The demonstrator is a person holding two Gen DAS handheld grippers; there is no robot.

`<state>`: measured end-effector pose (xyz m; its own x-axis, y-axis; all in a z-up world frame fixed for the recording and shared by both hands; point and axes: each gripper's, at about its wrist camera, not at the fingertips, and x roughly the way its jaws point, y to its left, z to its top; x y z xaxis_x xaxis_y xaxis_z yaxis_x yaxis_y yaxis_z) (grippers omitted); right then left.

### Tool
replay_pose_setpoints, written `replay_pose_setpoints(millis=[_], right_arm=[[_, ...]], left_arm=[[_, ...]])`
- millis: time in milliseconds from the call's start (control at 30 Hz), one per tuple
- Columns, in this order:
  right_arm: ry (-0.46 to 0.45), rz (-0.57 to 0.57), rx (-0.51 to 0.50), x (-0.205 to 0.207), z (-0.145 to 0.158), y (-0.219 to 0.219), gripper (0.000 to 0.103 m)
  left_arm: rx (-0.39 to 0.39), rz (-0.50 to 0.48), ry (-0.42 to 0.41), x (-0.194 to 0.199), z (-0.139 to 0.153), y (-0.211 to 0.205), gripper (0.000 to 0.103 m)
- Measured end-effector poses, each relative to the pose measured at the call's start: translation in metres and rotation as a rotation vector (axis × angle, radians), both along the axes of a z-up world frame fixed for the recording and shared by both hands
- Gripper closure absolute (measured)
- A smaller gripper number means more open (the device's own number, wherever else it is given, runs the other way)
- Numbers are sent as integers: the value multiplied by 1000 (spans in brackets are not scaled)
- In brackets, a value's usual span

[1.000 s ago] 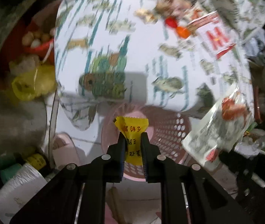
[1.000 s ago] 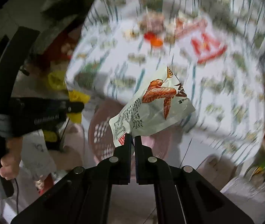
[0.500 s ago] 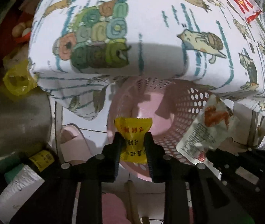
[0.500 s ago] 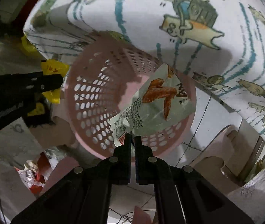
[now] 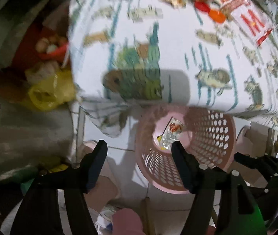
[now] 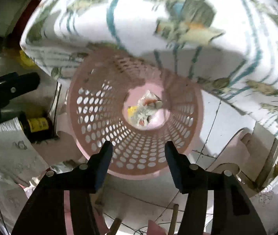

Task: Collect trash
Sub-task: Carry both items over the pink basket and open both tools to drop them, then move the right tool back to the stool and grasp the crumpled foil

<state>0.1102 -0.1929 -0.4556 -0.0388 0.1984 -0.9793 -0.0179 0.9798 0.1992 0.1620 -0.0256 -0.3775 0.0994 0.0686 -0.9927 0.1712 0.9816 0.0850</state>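
Note:
A pink perforated basket (image 5: pixel 213 137) stands on the floor under the table edge; it also shows in the right wrist view (image 6: pixel 99 117). At its bottom lie the chicken-wing snack wrapper (image 5: pixel 175 126) and the yellow wrapper (image 5: pixel 160 138), seen too in the right wrist view as the snack wrapper (image 6: pixel 148 102) and the yellow wrapper (image 6: pixel 131 110). My left gripper (image 5: pixel 139 148) is open and empty above the basket's left rim. My right gripper (image 6: pixel 138 149) is open and empty over the basket's near rim.
A table with a cartoon-print cloth (image 5: pixel 178 49) overhangs the basket. On it lie scraps, red and orange caps (image 5: pixel 216 15) and a red-and-white bag (image 5: pixel 252 23). A yellow plastic bag (image 5: pixel 45 94) and a yellow-labelled can (image 6: pixel 37 125) sit left on the tiled floor.
Both grippers have opened. The yellow wrapper and the chicken-wing wrapper have dropped from the jaws into the bottom of the basket. Both views have tilted back up toward the table.

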Motion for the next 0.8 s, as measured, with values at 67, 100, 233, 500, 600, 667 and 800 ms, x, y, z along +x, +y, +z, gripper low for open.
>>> replay_pose_setpoints(millis=[67,100,233,500,600,667,800], right_arm=[[-45,-13,-7,0,17,-2,45],[-67,-21,-1,0,26,-2,45],[-184,-43,12,0,66,-7,38],[-374,-89,-52,8,118,-24,32],[-404,-101,-69,14,129,-29,32],[-419,-111,-72,17,134,-34,32],[-456,-115,-87,26,152,-44,32]], left_arm=[[-12,-6,-49,-1,19,1,36],[-18,-11,-73,-2,29,1,35],[-43,-31,-194,-9,73,2,27],[-51,-43,-342,-14,111,5,17],[-65,-41,-373,-13,118,3,17],[-57,-56,-391,-14,122,1,17],[-51,-94,-413,1,137,-6,16]])
